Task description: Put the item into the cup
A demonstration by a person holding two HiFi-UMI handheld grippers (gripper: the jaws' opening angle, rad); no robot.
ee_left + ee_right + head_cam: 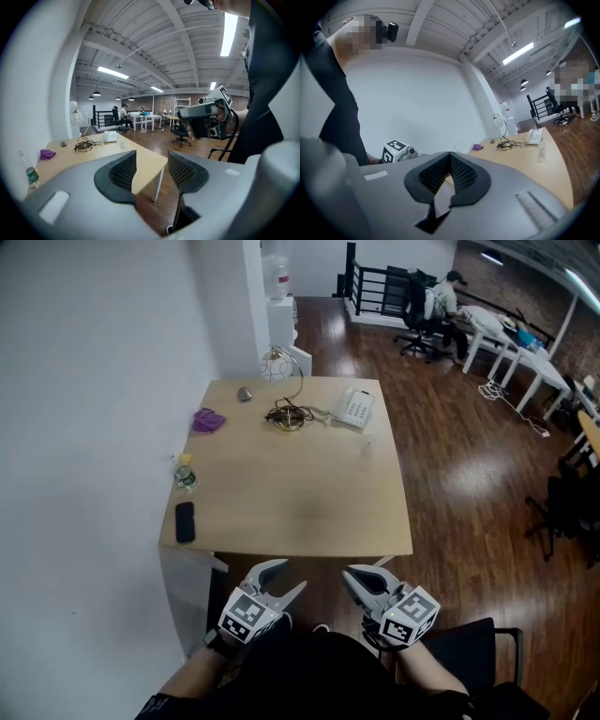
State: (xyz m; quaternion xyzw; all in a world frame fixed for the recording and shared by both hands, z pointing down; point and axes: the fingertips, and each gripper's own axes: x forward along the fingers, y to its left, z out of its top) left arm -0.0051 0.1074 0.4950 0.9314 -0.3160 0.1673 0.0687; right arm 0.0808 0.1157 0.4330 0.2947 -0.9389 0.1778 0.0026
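Left tool (152, 169) gapes, holding nothing; right tool (450, 159) is clamped together, empty.

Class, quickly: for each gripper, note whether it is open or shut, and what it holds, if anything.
Left gripper: open, nothing between the jaws.
Right gripper: shut, holding nothing.

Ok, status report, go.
Left gripper open, empty; right gripper shut, empty. Both short of the light wooden table. Clear cup untouched. Nothing in the way.
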